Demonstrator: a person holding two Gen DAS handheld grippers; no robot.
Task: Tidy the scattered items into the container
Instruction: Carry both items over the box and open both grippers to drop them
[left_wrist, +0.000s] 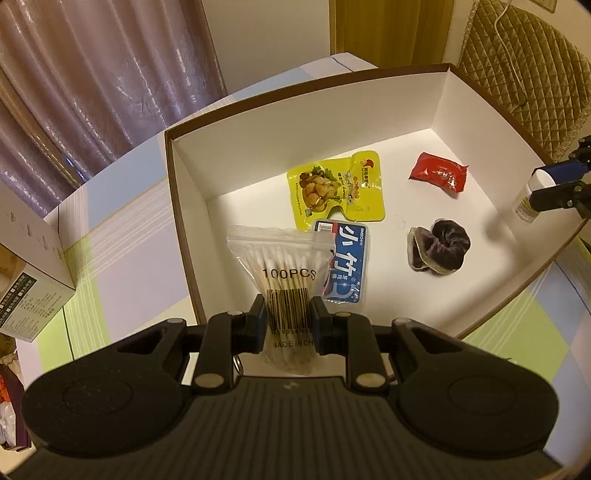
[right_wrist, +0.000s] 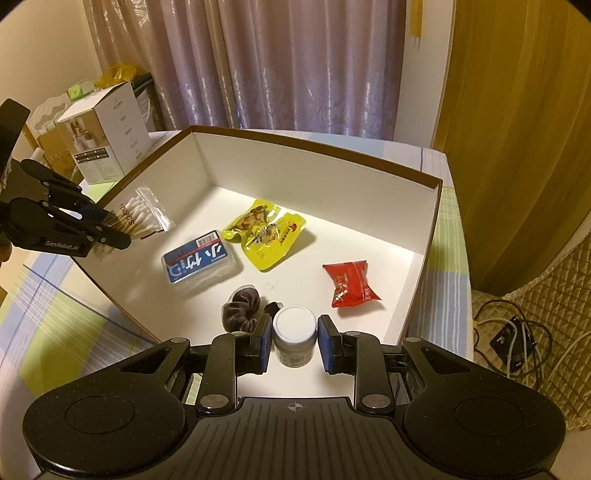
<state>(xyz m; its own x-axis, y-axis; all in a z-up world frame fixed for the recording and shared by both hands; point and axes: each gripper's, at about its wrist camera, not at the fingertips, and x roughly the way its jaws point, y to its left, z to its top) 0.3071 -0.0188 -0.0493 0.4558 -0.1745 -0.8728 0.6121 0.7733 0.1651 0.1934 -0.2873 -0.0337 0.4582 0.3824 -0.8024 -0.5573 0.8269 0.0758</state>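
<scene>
- Gripping a clear plastic zip bag of cotton swabs (left_wrist: 286, 280) marked "100PCS", the left tongs (left_wrist: 287, 319) pinch it across the barcode, with the bag's fanned top held over the near-left part of the box.
- In the right wrist view the same left tongs (right_wrist: 110, 230) reach in from the left edge, the swab bag (right_wrist: 142, 214) sticking out above the box's left wall.
- The right tongs (right_wrist: 293, 341) are closed narrowly on a small round jar with a white lid (right_wrist: 294, 338), the blue pads against its sides, just above the box floor near the front.
- From the left wrist view the right tongs (left_wrist: 554, 186) enter at the right edge with the jar (left_wrist: 532, 197) between them.
- The container, a wide shallow cardboard box with brown outer sides and white inside (right_wrist: 280, 162), sits on a desk covered with a pastel checked cloth (right_wrist: 55, 325).
- Lying on the box floor are a yellow foil snack pouch (right_wrist: 267, 230), a blue and white flat plastic case (right_wrist: 197, 260), a dark velvet hair scrunchie (right_wrist: 242, 304) and a red sealed snack packet (right_wrist: 349, 282).
- The blue case lies just beside the yellow pouch; the scrunchie lies just left of the jar; the red packet sits apart toward the right wall.
- A white printed carton (right_wrist: 107, 136) stands on the desk outside the box's left corner, in front of mauve curtains (right_wrist: 288, 62).
- A quilted tan cover (right_wrist: 535, 332) with tangled cables (right_wrist: 509, 339) on it lies to the right.
</scene>
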